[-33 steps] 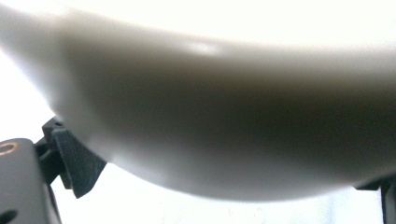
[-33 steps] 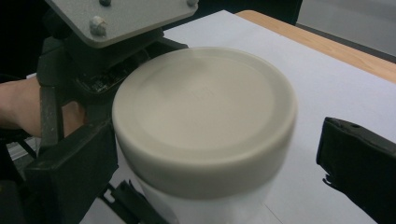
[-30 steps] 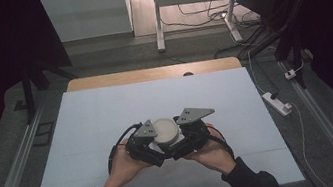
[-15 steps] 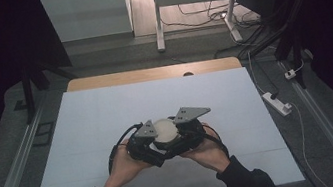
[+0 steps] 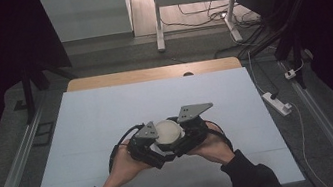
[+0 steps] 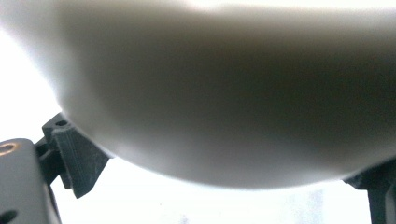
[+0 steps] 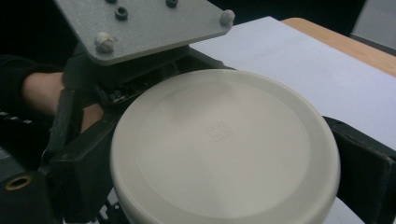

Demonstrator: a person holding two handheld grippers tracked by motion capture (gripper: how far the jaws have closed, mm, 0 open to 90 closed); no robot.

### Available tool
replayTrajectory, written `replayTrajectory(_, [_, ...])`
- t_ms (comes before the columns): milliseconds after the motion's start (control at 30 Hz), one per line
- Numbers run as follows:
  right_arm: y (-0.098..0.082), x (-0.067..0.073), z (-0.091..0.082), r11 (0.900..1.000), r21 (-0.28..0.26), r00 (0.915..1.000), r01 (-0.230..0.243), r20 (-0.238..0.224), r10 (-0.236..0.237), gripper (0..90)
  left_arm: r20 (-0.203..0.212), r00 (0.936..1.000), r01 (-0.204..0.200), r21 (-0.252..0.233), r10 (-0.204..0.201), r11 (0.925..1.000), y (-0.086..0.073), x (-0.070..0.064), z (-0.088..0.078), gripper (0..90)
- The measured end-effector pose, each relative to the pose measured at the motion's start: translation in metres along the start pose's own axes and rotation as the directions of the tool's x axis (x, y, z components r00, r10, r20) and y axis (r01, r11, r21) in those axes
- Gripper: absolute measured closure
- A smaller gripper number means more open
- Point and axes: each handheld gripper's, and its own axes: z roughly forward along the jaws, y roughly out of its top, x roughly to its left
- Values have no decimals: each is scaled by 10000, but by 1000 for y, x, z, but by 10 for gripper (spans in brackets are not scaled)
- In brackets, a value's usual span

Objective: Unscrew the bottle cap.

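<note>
- Holding a round white lid point(image 5: 168, 131), both grippers meet near the front of the white table point(image 5: 107, 118).
- The left gripper point(image 5: 148, 147) has its jaws closed on the lid's left side.
- The right gripper point(image 5: 188, 133) has its jaws closed on the lid's right side.
- The lid point(image 7: 224, 149) lies flat between them.

Smooth matt cream plastic lid point(image 7: 224, 149), rough black claws.

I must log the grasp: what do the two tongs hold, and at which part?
Both tongs, left and right, hold one round cream-white plastic lid by its rim, from opposite sides.
</note>
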Motion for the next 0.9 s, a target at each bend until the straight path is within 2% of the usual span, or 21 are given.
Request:
replayTrajectory(100, [-2, -6, -1, 9999, -84, 9981, 97, -607, -102, 73, 238, 9997, -76, 24, 75, 10000, 0, 0, 1, 78])
replayTrajectory(200, [-4, -11, -2, 9997, -138, 9925, 199, -1207, -215, 72, 491, 9985, -226, 77, 222, 9997, 0, 0, 1, 78])
replayTrajectory(300, [-7, -13, -3, 9992, -208, 9882, 351, -1486, -378, 71, 439, 9986, -298, 147, 291, 9994, 0, 0, 2, 78])
replayTrajectory(367, [-7, -12, -2, 9994, -182, 9912, 291, -1288, -312, 65, 299, 9993, -205, 121, 202, 9997, 0, 0, 2, 78])
replayTrajectory(467, [-3, -7, -1, 9998, -195, 9982, -8, -607, -4, 0, -32, 10000, -2, 73, 2, 10000, 0, 0, 1, 78])
replayTrajectory(567, [3, 0, -2, 10000, -99, 9999, -9, 152, 10, 0, -211, 9997, 115, 22, -114, 9999, -1, 2, -1, 78])
replayTrajectory(600, [3, 0, -2, 10000, -99, 9999, -9, 152, 10, 0, -211, 9997, 115, 22, -114, 9999, -1, 2, -1, 78])
replayTrajectory(633, [5, 5, -1, 9998, 12, 9974, -202, 694, 201, 0, -361, 9990, 267, -82, -270, 9996, -1, 2, -2, 78])
replayTrajectory(733, [5, 10, 3, 9987, 76, 9906, -508, 1280, 494, 0, -606, 9972, 435, -130, -442, 9990, -1, 2, -2, 78])
replayTrajectory(833, [6, 14, 4, 9973, -251, 9838, -687, 1644, 720, 9, -805, 9951, 565, -122, -573, 9983, -1, 1, -2, 78])
replayTrajectory(900, [6, 15, 4, 9964, -418, 9818, -740, 1720, 802, 49, -822, 9949, 578, -118, -586, 9983, -1, 2, -2, 78])
